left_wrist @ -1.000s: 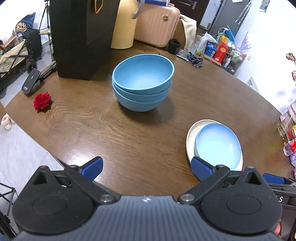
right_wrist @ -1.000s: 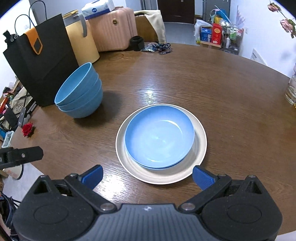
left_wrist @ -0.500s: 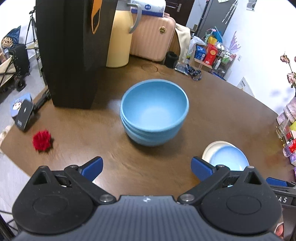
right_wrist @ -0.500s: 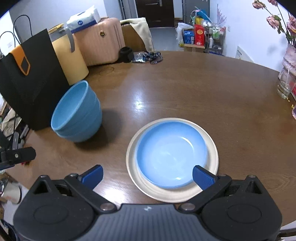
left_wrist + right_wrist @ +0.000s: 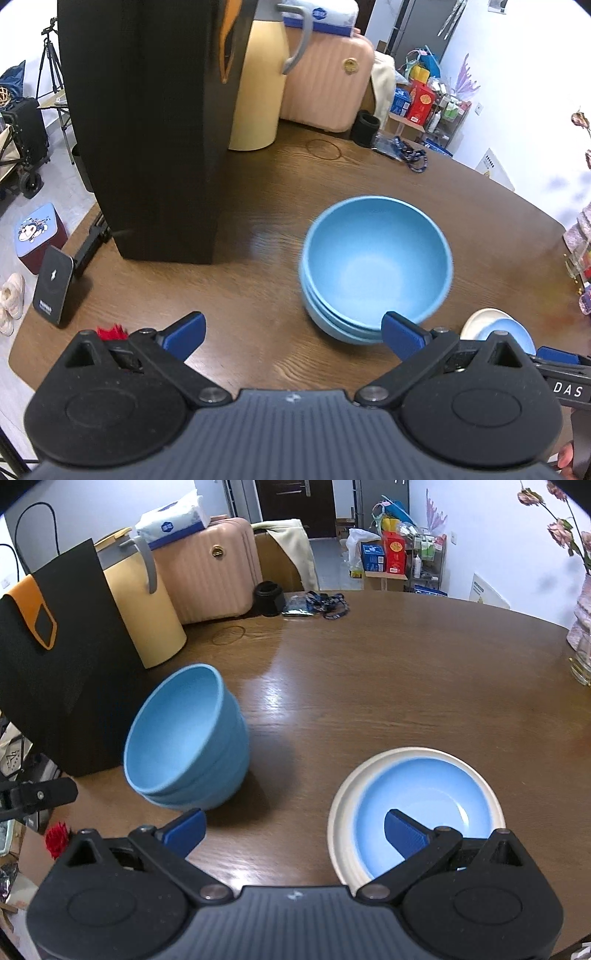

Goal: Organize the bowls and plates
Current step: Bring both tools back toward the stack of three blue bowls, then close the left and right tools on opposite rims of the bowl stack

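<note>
The jaws of the left gripper (image 5: 291,334) stand spread wide and hold nothing. In the left wrist view, they hang over the brown wooden counter (image 5: 258,206). The stack of light blue bowls (image 5: 375,267) stands on the counter just in front of the right blue fingertip, a little to the right of the middle, and looks slightly blurred. Left of the stack, a tall black paper bag (image 5: 147,122) stands upright on the counter. Behind the bag are a cream yellow bin (image 5: 256,88) and a pink suitcase (image 5: 328,77). A red flower (image 5: 110,331) shows only partly behind the left finger. At the lower right, the white plate (image 5: 478,321) with the blue plate (image 5: 511,330) on it is half hidden behind the gripper body.

In the right wrist view, the jaws of the right gripper (image 5: 293,830) are also spread wide and empty. The right fingertip is in front of the blue plate (image 5: 421,794), which lies inside the white plate (image 5: 341,812) on the counter (image 5: 369,683); I cannot tell if it touches it. The stack of bowls (image 5: 188,738) stands to the left, apart from the plates, and near the black bag (image 5: 66,657). The red flower (image 5: 57,838) lies at the left edge of the counter. A dark lanyard (image 5: 325,602) lies at the far side, beside a small black cup (image 5: 267,598).
</note>
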